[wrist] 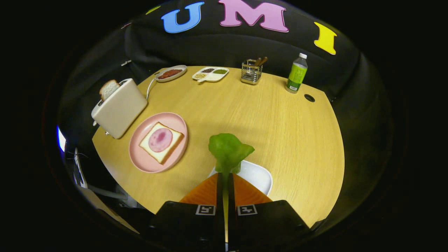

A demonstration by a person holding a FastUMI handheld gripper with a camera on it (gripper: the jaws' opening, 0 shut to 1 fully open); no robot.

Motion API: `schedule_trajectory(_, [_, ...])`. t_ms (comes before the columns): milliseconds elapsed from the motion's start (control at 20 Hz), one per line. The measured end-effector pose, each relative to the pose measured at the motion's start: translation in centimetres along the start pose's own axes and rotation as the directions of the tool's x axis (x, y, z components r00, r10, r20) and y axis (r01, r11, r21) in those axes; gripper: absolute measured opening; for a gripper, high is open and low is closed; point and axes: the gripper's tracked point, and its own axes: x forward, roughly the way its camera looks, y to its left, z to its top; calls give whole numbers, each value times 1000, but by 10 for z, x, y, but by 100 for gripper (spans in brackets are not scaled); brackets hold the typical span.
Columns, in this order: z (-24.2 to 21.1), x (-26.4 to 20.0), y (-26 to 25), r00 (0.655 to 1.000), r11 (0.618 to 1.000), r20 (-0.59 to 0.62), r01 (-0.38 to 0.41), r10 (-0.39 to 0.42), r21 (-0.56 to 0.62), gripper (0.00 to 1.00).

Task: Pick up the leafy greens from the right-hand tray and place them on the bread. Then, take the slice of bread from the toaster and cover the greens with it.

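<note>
The gripper (225,174), seen from its own camera, has its two fingers pressed nearly together on the lower stem of the leafy greens (229,150), pinching the leaf so that it stands up just ahead of the fingertips, lifted above a white tray (260,176) that lies directly beneath and slightly to the right of the fingers. A thin strip of the green leaf runs down the narrow gap between the fingers. The tray sits on a round, light wooden table (273,122). To the left of the fingers and a little beyond them, a pink plate (140,140) holds a slice of bread (175,138) topped with a round pink slice of ham (160,139); the plate lies well apart from the held greens. Just beyond the plate, at the table's left edge, stands a cream toaster (120,106) with a second slice of bread (109,89) poking out of its slot. Along the far side of the table sit an oval dish (170,73) with reddish food, a divided white dish (210,74) with three small fillings, a wire holder (251,71) with wooden-handled utensils, and a green-labelled bottle (297,73) with a white cap, near a small dark hole (309,98) in the tabletop.
</note>
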Motion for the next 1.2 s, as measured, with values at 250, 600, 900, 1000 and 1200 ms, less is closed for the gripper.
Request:
schedule_trajectory(250, [44,-2,79,994,994,43,-101,103,-37,8])
schedule_trajectory(600, [69,32,163,981,978,1,-196,196,-66,8])
schedule_trajectory(900, [79,62,166,992,988,-5,-122,122,-93,72])
schedule_trajectory(1000, [82,63,166,993,990,-5,-114,114,-83,97])
schedule_trajectory(1200, [89,54,170,992,990,6,-129,130,-56,99])
